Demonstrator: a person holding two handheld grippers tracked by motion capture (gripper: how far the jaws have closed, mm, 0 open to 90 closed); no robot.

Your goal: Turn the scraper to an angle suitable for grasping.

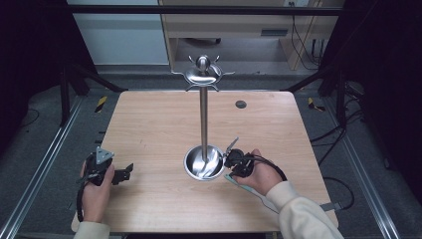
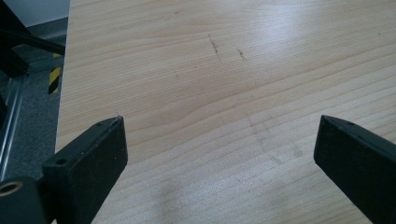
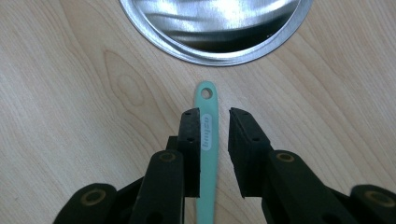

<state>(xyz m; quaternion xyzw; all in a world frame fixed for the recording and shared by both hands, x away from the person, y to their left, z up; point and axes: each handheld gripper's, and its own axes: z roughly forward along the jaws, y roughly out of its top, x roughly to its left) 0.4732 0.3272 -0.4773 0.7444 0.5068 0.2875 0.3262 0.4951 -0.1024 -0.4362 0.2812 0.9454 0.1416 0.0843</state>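
A teal utensil handle [image 3: 207, 126] with a hole at its tip lies flat on the wooden table [image 3: 70, 116], pointing at the rim of a steel dish [image 3: 210, 51]. My right gripper [image 3: 215, 113] straddles this handle with its jaws a little apart; a gap shows at the right pad, so it is open. In the high view the right gripper [image 1: 234, 158] sits just right of the stand's round base [image 1: 195, 169], with the teal utensil [image 1: 233, 178] under the hand. My left gripper [image 1: 124, 172] rests near the table's left front, open wide [image 2: 219, 126] over bare wood.
The steel stand has a tall pole [image 1: 203, 119] topped by a cap with several hooks [image 1: 203, 73]. A small dark round insert [image 1: 241, 104] sits at the table's far right. Metal frame rails and cables run along both sides on the floor.
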